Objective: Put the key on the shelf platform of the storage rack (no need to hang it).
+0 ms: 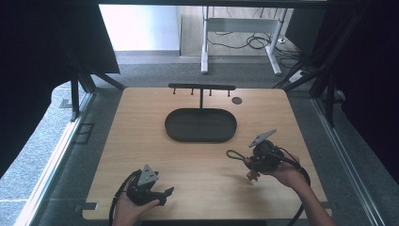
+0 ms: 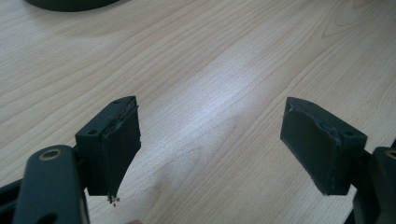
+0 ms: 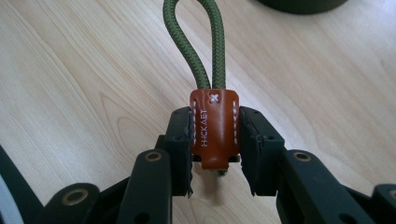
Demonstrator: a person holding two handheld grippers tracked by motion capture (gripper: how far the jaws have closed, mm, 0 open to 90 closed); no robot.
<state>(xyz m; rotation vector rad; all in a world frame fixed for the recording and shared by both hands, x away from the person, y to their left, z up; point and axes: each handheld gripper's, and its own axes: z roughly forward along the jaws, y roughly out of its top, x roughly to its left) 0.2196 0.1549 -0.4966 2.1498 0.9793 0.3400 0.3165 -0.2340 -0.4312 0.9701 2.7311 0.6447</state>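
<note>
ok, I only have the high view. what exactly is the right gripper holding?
Observer: The right gripper is shut on a brown leather tab stitched around a green cord loop.
Operator: Tab centred in the jaws?
Observer: Yes, both pads press its stitched edges; the loop points away from the gripper.
Operator: And the left?
Observer: The left gripper is open with bare wooden table between its pads.

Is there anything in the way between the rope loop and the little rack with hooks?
Yes, one thing. The right gripper holds the rope loop by its brown leather tab. The dark oval tray sits on the table between it and the hook rack, so the loop would likely go over the tray.
</note>
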